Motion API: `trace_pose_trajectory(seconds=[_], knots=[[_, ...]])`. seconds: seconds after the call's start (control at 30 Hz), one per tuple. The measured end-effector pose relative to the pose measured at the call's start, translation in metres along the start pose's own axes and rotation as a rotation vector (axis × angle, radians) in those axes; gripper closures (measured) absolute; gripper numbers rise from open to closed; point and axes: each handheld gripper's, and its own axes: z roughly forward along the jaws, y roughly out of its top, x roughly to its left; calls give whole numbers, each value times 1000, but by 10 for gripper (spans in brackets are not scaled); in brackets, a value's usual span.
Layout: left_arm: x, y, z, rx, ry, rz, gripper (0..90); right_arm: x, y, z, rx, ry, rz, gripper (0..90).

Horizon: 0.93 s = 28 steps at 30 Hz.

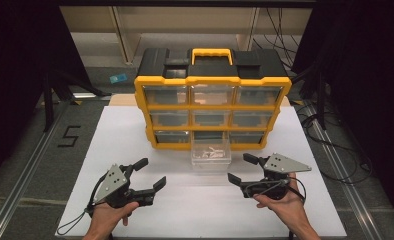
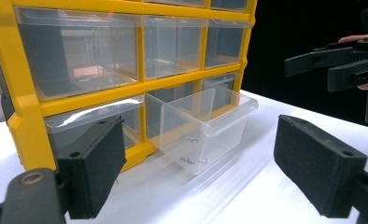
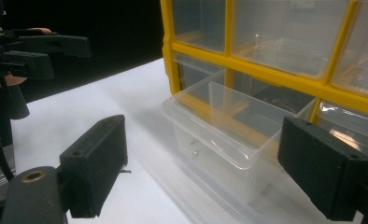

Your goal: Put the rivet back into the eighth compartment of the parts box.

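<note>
Standing on the white counter (image 1: 135, 125), the yellow cabinet (image 1: 212, 107) has its bottom middle drawer (image 1: 211, 155) pulled out, with small screws (image 1: 212, 151) inside. Left tongs (image 1: 145, 174) and right tongs (image 1: 244, 169) flank the drawer, both wide open, empty, touching nothing.

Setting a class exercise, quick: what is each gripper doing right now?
Left gripper: open, holding nothing.
Right gripper: open, holding nothing, beside the pulled-out clear drawer.
</note>
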Motion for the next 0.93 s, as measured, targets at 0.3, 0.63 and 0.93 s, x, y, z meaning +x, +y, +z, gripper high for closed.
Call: trace_pose_trajectory(seconds=[0.3, 0.63, 0.93], knots=[[0, 0, 0, 0, 0, 0, 165, 2, -6, -8, 11, -16, 7, 166], [0, 0, 1, 1, -1, -1, 165, 1, -10, -11, -4, -27, 2, 165], [0, 0, 1, 0, -1, -2, 166, 1, -10, -10, -14, -36, -9, 164]])
